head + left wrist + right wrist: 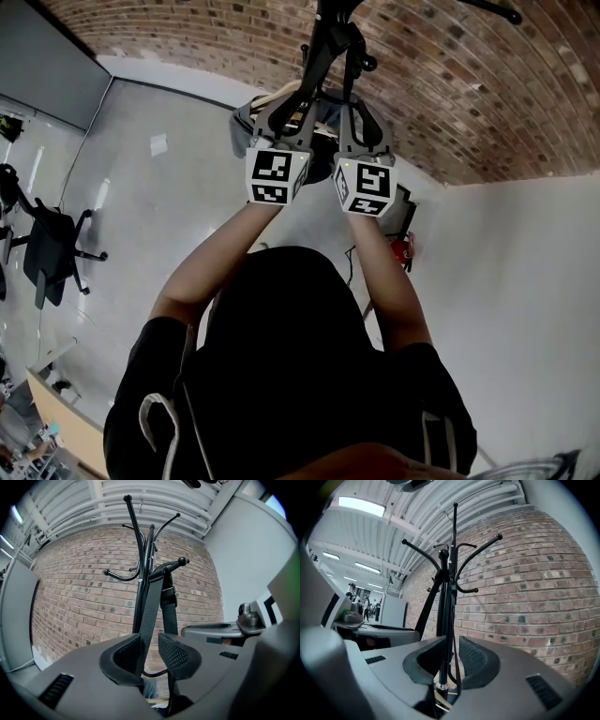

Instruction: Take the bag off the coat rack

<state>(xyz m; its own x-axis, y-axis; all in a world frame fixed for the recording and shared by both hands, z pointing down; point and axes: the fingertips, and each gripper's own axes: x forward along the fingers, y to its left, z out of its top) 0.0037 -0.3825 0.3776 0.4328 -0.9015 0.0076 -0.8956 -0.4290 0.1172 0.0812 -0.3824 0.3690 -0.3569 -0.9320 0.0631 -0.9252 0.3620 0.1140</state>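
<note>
A black coat rack (140, 573) stands against the brick wall; it also shows in the right gripper view (447, 588) and at the top of the head view (323, 47). The bag's black strap (151, 602) hangs from a hook (180, 562) and runs down between the jaws of my left gripper (150, 641), which stand slightly apart; brick shows beside the strap. The bag itself is mostly hidden below the jaws. My right gripper (452, 644) is open, with the rack's pole and a thin strap seen in its gap. Both grippers, left (286, 117) and right (361, 122), are raised side by side at the rack.
The brick wall (450, 84) runs behind the rack and a white wall (525, 281) stands to the right. A black office chair (47, 248) sits far left on the grey floor. A small red object (401, 251) lies near the rack's base. People stand far off (351, 592).
</note>
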